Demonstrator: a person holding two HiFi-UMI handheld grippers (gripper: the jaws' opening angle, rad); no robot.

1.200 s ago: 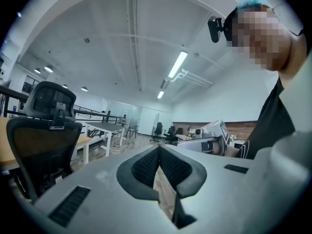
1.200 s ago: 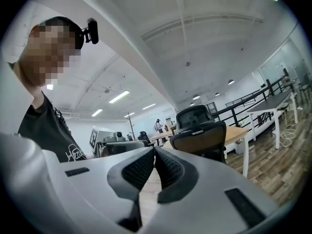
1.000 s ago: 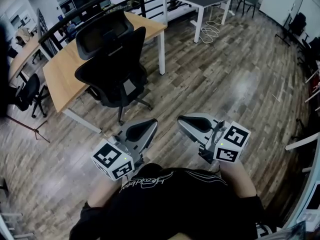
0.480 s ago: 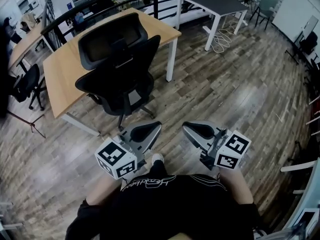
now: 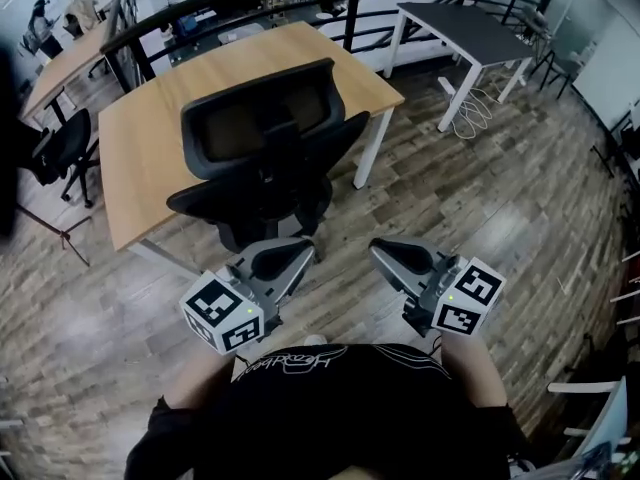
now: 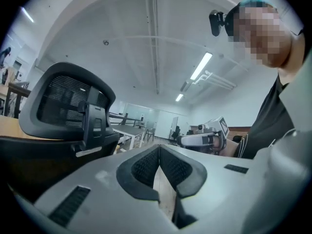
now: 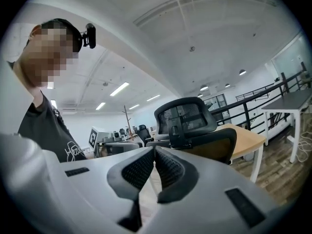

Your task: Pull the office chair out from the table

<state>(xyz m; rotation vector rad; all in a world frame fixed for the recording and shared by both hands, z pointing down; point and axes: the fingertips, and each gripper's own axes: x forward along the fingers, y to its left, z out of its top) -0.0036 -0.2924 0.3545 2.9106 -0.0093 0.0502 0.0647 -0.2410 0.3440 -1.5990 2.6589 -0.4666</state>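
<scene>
the wooden table point(image 5: 140, 158) has the office chair point(image 5: 262, 138) tucked at its near edge, so nothing is pulled out yet. the left gripper point(image 5: 293, 255), clenched on nothing, is just short of the chair's back. the right gripper point(image 5: 386, 252) beside it is equally clenched and empty. grasping and pulling both remain.

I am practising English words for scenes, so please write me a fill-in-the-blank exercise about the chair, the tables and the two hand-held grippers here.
1. The office chair is ____ in colour.
2. It stands at the table with the ____ top.
3. The jaws of the left hand-held gripper and the right hand-held gripper are both ____, with nothing between them.
4. In the head view, the dark table stands to the chair's ____.

Missing words: black; wooden; shut; right.
</scene>
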